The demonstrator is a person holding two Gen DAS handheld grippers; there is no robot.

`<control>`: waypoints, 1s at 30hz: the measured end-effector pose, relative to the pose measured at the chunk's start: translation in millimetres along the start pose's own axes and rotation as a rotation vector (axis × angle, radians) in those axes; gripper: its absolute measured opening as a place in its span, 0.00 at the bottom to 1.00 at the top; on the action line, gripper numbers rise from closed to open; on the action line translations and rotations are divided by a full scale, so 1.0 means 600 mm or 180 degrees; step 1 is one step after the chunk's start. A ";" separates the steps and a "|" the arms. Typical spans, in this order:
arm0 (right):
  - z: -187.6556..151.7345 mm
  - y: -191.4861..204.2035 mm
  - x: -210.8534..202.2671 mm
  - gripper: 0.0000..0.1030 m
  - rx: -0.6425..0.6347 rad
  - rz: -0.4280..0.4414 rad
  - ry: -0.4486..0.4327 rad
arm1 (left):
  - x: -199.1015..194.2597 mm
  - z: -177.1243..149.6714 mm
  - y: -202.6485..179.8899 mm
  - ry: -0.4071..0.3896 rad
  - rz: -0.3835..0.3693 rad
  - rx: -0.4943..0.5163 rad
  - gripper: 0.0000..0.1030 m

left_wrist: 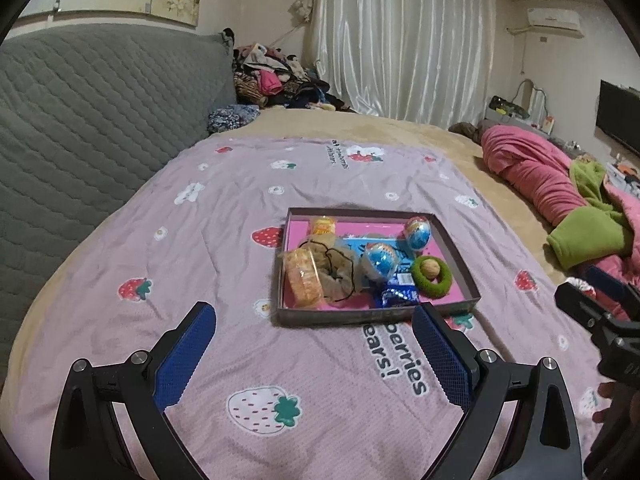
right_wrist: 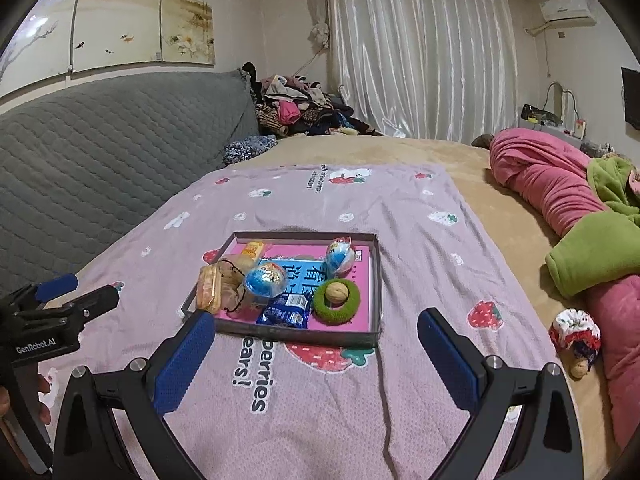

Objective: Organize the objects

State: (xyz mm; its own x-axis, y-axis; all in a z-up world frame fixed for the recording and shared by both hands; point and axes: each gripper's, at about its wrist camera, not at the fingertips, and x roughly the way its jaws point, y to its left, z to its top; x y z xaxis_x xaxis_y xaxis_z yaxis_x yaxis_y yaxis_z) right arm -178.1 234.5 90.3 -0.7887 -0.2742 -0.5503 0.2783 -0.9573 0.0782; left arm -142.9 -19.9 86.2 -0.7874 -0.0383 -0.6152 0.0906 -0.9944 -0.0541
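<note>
A shallow dark box with a pink floor lies on the strawberry-print cloth. Inside it are two blue foil eggs, a green scrunchie ringed around a walnut, an orange snack pack, a beige scrunchie and a blue packet. My left gripper is open just short of the box's near wall, holding nothing. My right gripper is also open and empty before the same box. A red-and-white scrunchie and a loose walnut lie off the cloth at the right.
A grey quilted headboard runs along the left. A rolled pink blanket and green fleece line the right side. Clothes are piled at the far end, by white curtains. The left gripper shows at the right wrist view's left edge.
</note>
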 end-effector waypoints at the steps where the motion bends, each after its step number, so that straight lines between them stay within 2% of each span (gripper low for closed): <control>1: -0.002 -0.001 -0.001 0.99 0.0008 0.0005 -0.0015 | 0.003 -0.003 0.001 0.0019 0.0010 -0.0003 0.96; 13: -0.019 0.003 -0.009 0.99 -0.0024 -0.0045 -0.0018 | 0.012 -0.036 0.014 0.0094 0.0074 -0.0003 0.96; 22: -0.042 0.001 -0.001 0.99 -0.0023 -0.0048 0.0086 | 0.010 -0.053 0.001 0.0112 0.0105 0.0106 0.96; 25: -0.048 0.002 -0.001 0.99 -0.0024 -0.0039 0.0094 | 0.009 -0.063 0.001 0.0079 0.0095 0.0121 0.96; 30: -0.060 0.011 -0.007 0.99 -0.0033 0.0005 0.0047 | 0.024 -0.082 0.001 0.0166 0.0023 0.0093 0.96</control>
State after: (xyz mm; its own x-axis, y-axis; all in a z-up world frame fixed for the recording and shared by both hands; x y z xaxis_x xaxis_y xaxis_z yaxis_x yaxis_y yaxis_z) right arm -153.2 232.3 63.1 -0.7800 -0.2744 -0.5623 0.2853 -0.9558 0.0707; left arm -124.2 -16.5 38.9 -0.7539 -0.0411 -0.6557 0.0778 -0.9966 -0.0271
